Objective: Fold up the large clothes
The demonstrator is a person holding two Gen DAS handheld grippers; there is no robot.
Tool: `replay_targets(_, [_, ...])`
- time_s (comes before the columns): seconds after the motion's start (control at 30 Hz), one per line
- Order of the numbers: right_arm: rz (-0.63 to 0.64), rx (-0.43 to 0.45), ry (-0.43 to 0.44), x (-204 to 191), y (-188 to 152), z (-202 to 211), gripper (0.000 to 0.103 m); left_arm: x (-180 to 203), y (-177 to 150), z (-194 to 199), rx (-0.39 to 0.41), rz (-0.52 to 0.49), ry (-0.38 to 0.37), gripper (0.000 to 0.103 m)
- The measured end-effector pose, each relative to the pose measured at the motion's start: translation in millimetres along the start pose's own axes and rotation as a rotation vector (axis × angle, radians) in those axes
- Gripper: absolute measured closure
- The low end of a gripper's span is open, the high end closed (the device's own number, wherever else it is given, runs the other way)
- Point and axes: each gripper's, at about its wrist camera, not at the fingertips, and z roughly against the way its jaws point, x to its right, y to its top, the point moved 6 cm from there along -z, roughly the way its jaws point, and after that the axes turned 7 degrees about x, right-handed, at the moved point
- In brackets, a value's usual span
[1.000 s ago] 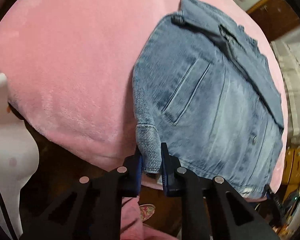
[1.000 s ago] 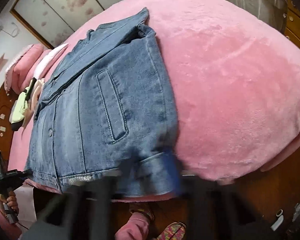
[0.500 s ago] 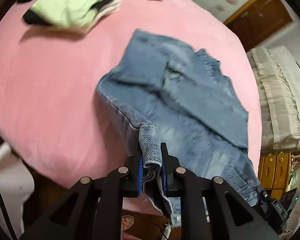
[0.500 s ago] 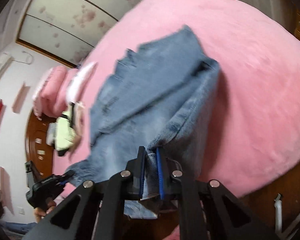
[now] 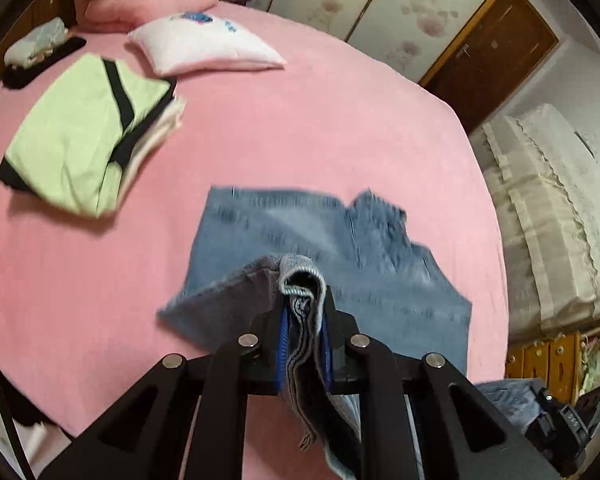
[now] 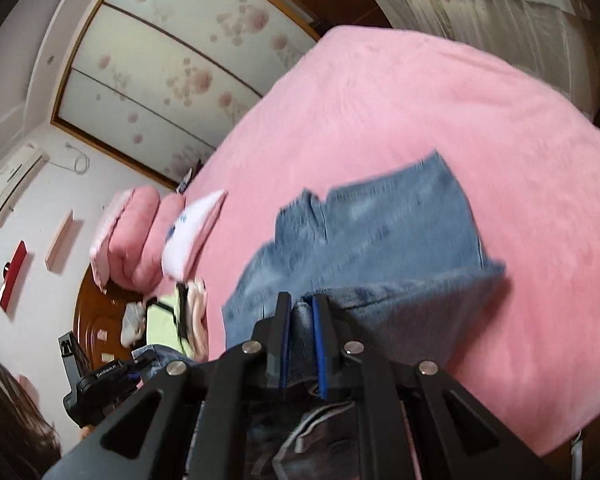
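Up close, the left gripper [image 5: 305, 322] and right gripper [image 6: 300, 322] each pinch a near corner of the denim jacket [image 5: 340, 264], so lift both evenly and lay that edge flat over the far part on the pink bed [image 5: 300, 128].

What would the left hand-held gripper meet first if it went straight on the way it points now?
Most likely the denim jacket itself. The left hand-held gripper is shut on a denim edge and points down at the part lying on the pink bed. Depth is unclear in this blurred view.
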Motion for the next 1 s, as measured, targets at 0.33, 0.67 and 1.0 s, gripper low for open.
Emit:
replay_targets(0.33, [-0.009,0.02,-0.062,24.8,101.8,-75.5,0.094,10.2,77.0,-64.0,0.031,0.063,0.152,0.092])
replay_targets(0.67, [-0.098,-0.06,-0.187,97.7,123.9,-170.9,0.094,0.6,98.7,-164.8,-0.059,0.1,0.197,0.092])
replay_targets(1.0, [-0.034,-0.019,-0.34,141.1,130.6,-236.6,0.098,-15.1,98.9,-244.7,-0.068,0.069,0.303,0.078])
